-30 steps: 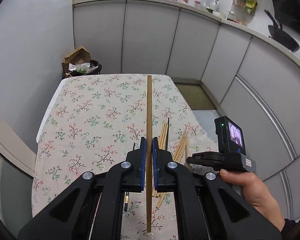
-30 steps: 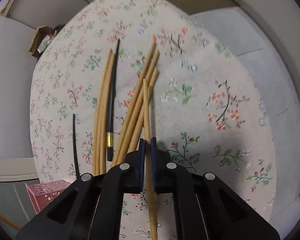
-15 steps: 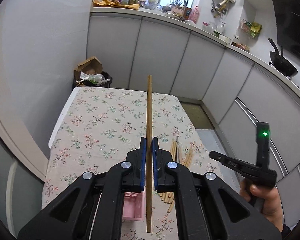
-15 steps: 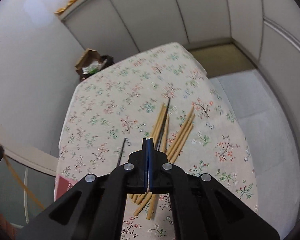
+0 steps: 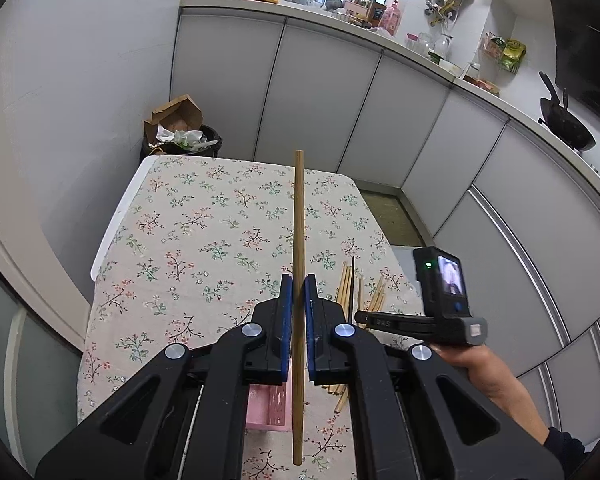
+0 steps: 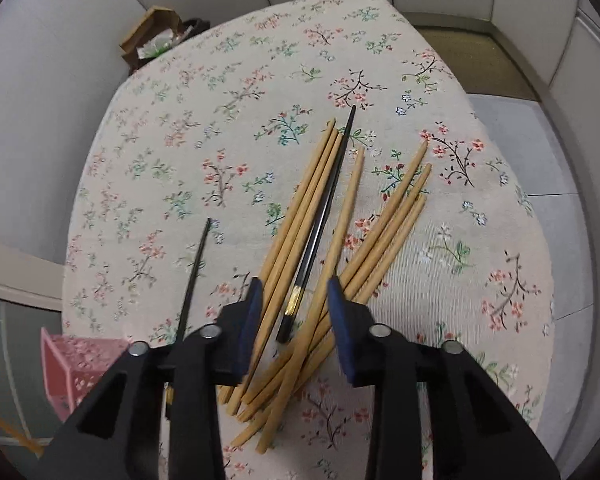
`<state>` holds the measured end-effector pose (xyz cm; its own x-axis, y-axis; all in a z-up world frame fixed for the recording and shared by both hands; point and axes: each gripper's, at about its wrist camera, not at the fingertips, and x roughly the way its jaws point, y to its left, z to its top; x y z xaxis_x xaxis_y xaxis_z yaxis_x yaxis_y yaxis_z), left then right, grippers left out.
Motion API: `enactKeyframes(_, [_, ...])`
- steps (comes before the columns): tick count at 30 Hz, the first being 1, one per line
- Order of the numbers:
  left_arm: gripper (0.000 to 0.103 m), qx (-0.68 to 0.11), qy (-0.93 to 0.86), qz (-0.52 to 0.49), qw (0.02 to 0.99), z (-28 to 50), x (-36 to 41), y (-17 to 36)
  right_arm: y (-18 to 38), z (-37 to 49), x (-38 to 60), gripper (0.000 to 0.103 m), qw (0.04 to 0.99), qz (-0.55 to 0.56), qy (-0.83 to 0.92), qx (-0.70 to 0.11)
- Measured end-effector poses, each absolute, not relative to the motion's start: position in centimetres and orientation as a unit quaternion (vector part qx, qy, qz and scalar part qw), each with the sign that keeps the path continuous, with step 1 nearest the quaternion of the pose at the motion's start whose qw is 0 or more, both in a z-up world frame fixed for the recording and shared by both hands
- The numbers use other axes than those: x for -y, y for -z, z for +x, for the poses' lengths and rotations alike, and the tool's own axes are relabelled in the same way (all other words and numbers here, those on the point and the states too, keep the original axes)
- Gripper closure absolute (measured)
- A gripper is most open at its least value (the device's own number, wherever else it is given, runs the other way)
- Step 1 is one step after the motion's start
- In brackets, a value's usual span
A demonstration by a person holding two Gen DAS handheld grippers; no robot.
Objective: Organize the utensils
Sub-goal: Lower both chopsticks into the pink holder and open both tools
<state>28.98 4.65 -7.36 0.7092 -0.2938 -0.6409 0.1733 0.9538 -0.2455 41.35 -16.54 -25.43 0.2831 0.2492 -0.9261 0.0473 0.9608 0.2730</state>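
Left tool [image 5: 299,292]: clenched on one wooden chopstick [image 5: 299,216], held above the floral tabletop [image 5: 188,216], pointing toward 12 o'clock. Pink basket [image 5: 266,406] partly visible beneath the left tool. Right tool [image 6: 294,294]: released, blue pads [image 6: 256,294] spread wide, straddling the near ends of the chopstick pile [image 6: 340,232]. Pile fanned toward 1 o'clock, one black chopstick [image 6: 320,224] among the wooden ones. Second black chopstick [image 6: 196,272] lying apart at 10 o'clock.
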Motion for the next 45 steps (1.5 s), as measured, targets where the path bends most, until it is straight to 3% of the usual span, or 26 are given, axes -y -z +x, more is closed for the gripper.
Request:
enactKeyframes(7, [0.098, -0.357, 0.123, -0.081, 0.922, 29.3, -4.8, 7.4, 27.6, 42.5, 16.0, 0.093, 0.773, 0.105, -0.045, -0.624])
enactKeyframes(13, [0.098, -0.357, 0.122, -0.083, 0.923, 29.5, -4.9, 7.4, 25.9, 41.7, 16.3, 0.096, 0.788, 0.11, -0.046, -0.603])
enactKeyframes(19, [0.098, -0.342, 0.12, -0.087, 0.928, 29.1, -5.8, 6.8, 19.5, 39.7, 16.1, 0.096, 0.838, 0.143, -0.09, -0.519])
enactKeyframes(30, [0.098, -0.296, 0.096, -0.085, 0.946, 29.5, -7.6, 7.3, 9.6, 34.1, 11.8, 0.096, 0.925, 0.171, -0.179, -0.287])
enactKeyframes(38, [0.098, -0.283, 0.093, -0.073, 0.952, 30.5, -8.0, 8.9, 10.0, 33.4, 8.6, 0.096, 0.928, 0.184, -0.203, -0.254])
enactKeyframes(45, [0.096, -0.351, 0.091, -0.059, 0.93, 31.4, -8.2, 11.2, 11.6, 32.8, 7.0, 0.096, 0.929, 0.176, -0.21, -0.25])
